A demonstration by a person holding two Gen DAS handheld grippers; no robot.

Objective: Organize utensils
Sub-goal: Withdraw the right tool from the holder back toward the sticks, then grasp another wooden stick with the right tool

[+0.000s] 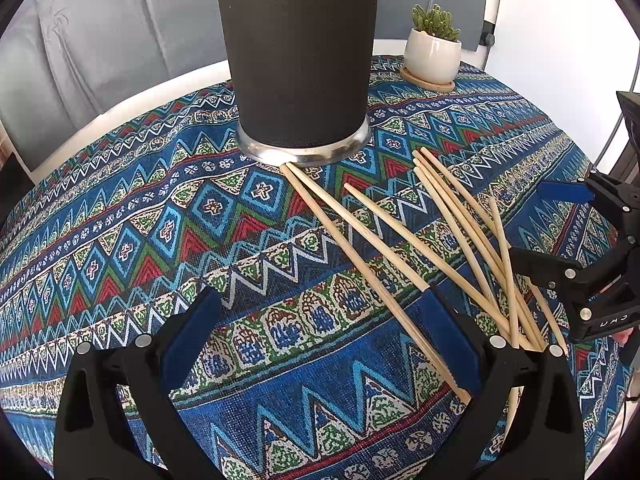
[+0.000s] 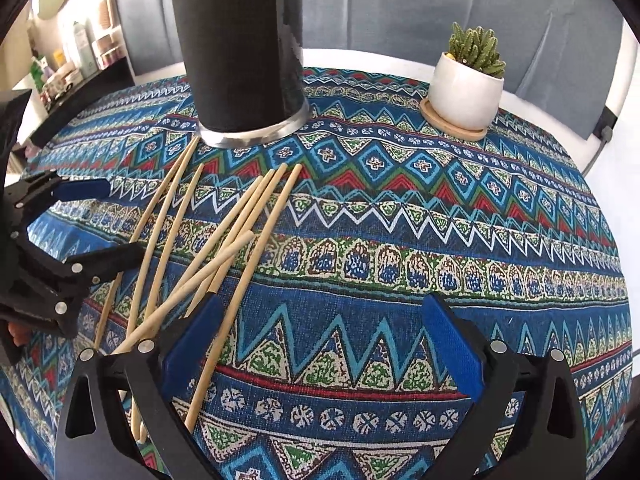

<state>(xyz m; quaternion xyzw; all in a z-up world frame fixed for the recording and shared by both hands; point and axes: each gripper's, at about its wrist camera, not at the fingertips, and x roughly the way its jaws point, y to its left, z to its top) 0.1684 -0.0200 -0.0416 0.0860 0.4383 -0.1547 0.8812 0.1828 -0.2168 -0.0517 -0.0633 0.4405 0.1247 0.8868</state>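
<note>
- Left claw hovers low over the desk, spread wide, empty.
- Right claw likewise released.
- Seven chopsticks lie scattered before one black holder.

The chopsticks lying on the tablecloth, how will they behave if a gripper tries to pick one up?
The chopsticks look thin, stiff and light, so one should lift without bending. They are round, so a nudge may roll them. Several cross near the right gripper, so lifting one may drag its neighbours.
</note>
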